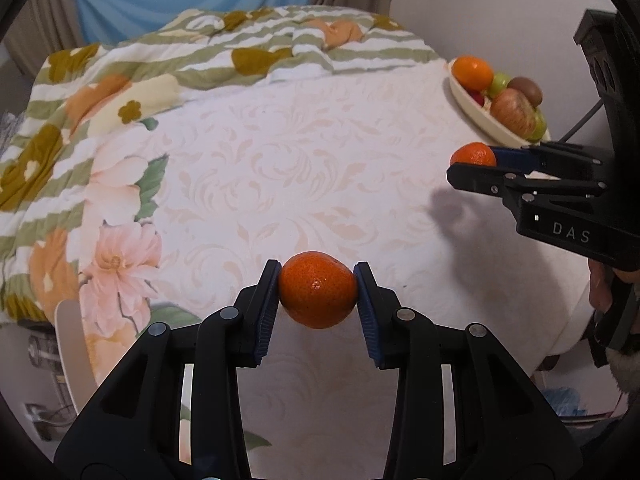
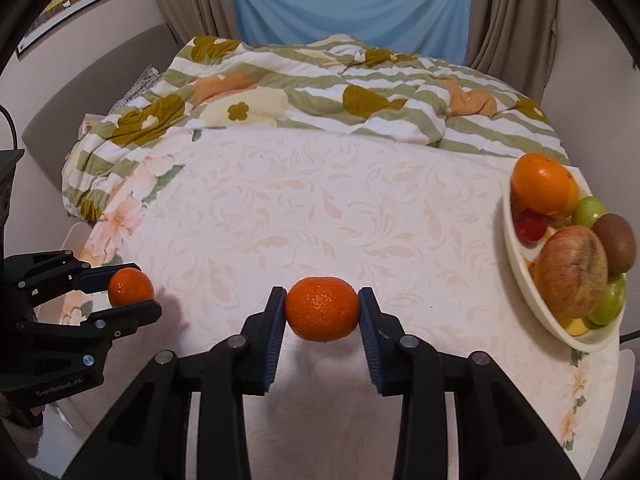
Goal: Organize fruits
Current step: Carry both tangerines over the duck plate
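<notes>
My left gripper [image 1: 317, 294] sits low in the centre of the left wrist view, its blue-padded black jaws clamped on a small round orange mandarin [image 1: 317, 295], which hangs just above a white tablecloth with a pale leaf pattern [image 1: 280, 184]. At the right edge of that same view, my right gripper [image 1: 472, 164] reaches in from the side, closed on a second small orange mandarin [image 1: 474, 155].

In the right wrist view that second mandarin [image 2: 322, 309] fills the lower centre, pressed between the right gripper's [image 2: 322, 312] blue pads, clear of the cloth with its shadow beneath. My left gripper [image 2: 134, 295] appears at the lower left with its mandarin [image 2: 131, 286].

At the right edge stands a cream oval bowl [image 2: 520, 264] on the table, holding a large orange [image 2: 542, 184], a streaked red-yellow apple [image 2: 572, 276], a brown kiwi [image 2: 614, 242], green fruits [image 2: 588, 210] and a small red fruit [image 2: 530, 226]. Both mandarins are well apart from the bowl. A rumpled green-striped floral quilt [image 2: 280, 92] lies across the upper part of the frame
</notes>
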### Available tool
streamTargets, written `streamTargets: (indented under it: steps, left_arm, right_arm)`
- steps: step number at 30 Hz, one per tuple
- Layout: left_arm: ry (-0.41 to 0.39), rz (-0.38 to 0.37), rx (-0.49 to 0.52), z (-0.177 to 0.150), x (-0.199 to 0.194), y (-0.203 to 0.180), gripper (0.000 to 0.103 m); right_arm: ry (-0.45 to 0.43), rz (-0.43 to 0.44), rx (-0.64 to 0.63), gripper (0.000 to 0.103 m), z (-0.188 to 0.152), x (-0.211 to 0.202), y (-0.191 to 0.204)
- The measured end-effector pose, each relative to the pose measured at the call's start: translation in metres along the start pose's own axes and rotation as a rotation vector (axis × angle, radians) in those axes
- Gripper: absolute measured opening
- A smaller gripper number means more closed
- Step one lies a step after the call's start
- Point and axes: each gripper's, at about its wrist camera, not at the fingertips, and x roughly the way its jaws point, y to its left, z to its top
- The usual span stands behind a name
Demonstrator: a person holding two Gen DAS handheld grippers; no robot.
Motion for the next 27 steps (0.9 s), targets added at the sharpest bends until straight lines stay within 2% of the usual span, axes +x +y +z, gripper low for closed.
streamTargets:
  steps: [7, 15, 21, 27]
  left_arm:
    - [-0.056, -0.044, -0.025, 0.012, -0.036, -0.007, 0.044]
    - [-0.137, -0.082, 0.008, 0.04, -0.075, -0.03, 0.044]
    - [-0.175, -0.108, 0.044, 0.069, -0.084, -0.062, 0.044]
    - [-0.198, -0.121, 0.066, 0.108, -0.074, -0.1, 0.044]
  right_arm:
    - [-0.043, -0.01, 0.035, 0.033, 0.0, -0.041, -0.001]
    - [-0.11, -0.047, 0.08, 0.033, 0.001, -0.09, -0.015]
    - [-0.139, -0.063, 0.127, 0.033, 0.001, -0.117, -0.042]
    - [-0.155, -0.074, 0.159, 0.033, 0.003, -0.131, -0.084]
